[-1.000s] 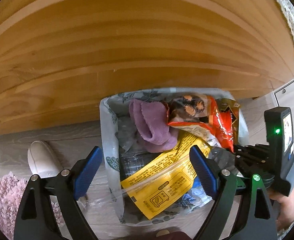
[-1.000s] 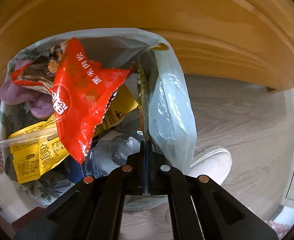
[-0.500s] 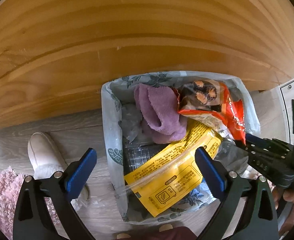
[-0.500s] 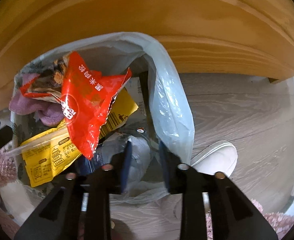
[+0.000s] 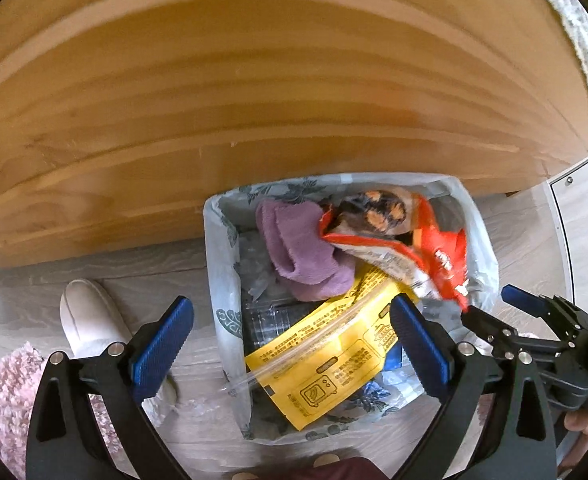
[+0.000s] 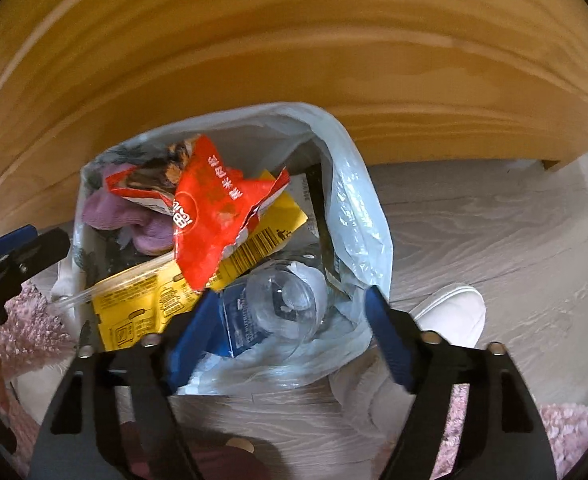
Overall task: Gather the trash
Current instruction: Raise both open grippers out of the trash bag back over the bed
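Red snack wrapper (image 6: pixel 214 224) lying atop a full lined trash bin (image 5: pixel 222 280) just ahead of the right hand-held gripper (image 6: pixel 290 332), its jaws having just been opening with nothing between them, left hand-held gripper (image 5: pixel 290 344) spread wide and empty above the bin, purple cloth (image 5: pixel 297 252) and yellow packet (image 5: pixel 333 360) inside.

The yellow pouch (image 5: pixel 325 364) carries a black microwave-oven pictogram beside lines of small print too fine to read; the right wrist view also shows a barcode and a small figure pictogram at its upper end. The red snack wrapper (image 6: pixel 214 224) bears white Chinese characters, seen upside down and only partly legible, and a white round logo. The label on the clear bottle (image 6: pixel 270 308) is unreadable.
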`<action>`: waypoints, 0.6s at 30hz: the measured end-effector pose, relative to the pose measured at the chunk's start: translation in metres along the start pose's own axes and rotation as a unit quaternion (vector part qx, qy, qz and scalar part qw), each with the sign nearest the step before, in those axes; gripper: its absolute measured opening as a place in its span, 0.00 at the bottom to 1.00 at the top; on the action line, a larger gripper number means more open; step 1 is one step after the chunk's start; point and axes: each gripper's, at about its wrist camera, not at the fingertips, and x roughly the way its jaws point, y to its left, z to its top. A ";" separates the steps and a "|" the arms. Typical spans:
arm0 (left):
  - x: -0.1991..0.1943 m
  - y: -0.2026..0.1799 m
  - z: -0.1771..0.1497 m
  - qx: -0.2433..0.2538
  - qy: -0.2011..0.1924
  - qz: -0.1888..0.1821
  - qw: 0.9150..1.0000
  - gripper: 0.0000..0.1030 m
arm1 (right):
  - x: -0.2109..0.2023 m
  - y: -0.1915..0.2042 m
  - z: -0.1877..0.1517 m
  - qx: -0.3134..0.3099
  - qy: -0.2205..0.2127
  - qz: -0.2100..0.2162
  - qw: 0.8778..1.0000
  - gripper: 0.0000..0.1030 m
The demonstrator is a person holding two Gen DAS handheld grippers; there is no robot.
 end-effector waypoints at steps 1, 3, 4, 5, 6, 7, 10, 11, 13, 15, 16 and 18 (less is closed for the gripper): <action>-0.002 -0.001 0.000 0.000 -0.002 -0.002 1.000 0.93 | -0.004 0.000 0.001 0.004 -0.006 0.001 1.000 0.83; -0.006 -0.001 0.000 0.001 -0.008 -0.006 1.000 0.93 | -0.011 0.000 0.000 0.010 -0.018 0.005 1.000 0.84; -0.008 -0.002 0.000 0.002 -0.010 -0.006 1.000 0.93 | -0.014 0.001 -0.001 0.010 -0.023 0.007 1.000 0.85; -0.010 -0.003 0.000 0.003 -0.012 -0.006 1.000 0.93 | -0.018 0.002 -0.002 0.010 -0.029 0.009 0.999 0.87; -0.012 -0.003 0.000 0.004 -0.015 -0.006 1.000 0.93 | -0.020 0.002 -0.003 0.010 -0.032 0.011 0.999 0.89; -0.014 -0.003 0.000 0.005 -0.018 -0.006 1.000 0.93 | -0.022 0.001 -0.004 0.010 -0.039 0.014 0.999 0.92; -0.022 -0.003 0.001 0.002 -0.031 -0.003 1.000 0.93 | -0.030 -0.003 -0.005 0.013 -0.055 0.019 0.998 0.92; -0.024 -0.002 0.001 0.000 -0.032 -0.006 0.999 0.93 | -0.033 -0.003 -0.006 0.012 -0.058 0.016 0.998 0.92; -0.027 -0.003 0.001 -0.002 -0.032 -0.012 0.999 0.93 | -0.038 -0.003 -0.006 0.007 -0.070 0.009 0.997 0.92; -0.031 -0.004 -0.001 0.000 -0.034 -0.013 0.999 0.93 | -0.043 -0.004 -0.006 0.007 -0.080 0.010 0.997 0.92; -0.032 -0.004 -0.003 0.001 -0.035 -0.014 0.999 0.93 | -0.047 -0.003 -0.005 0.007 -0.086 0.013 0.996 0.92; -0.037 -0.004 -0.005 0.004 -0.039 -0.019 0.999 0.93 | -0.053 -0.002 -0.006 0.004 -0.095 0.013 0.995 0.92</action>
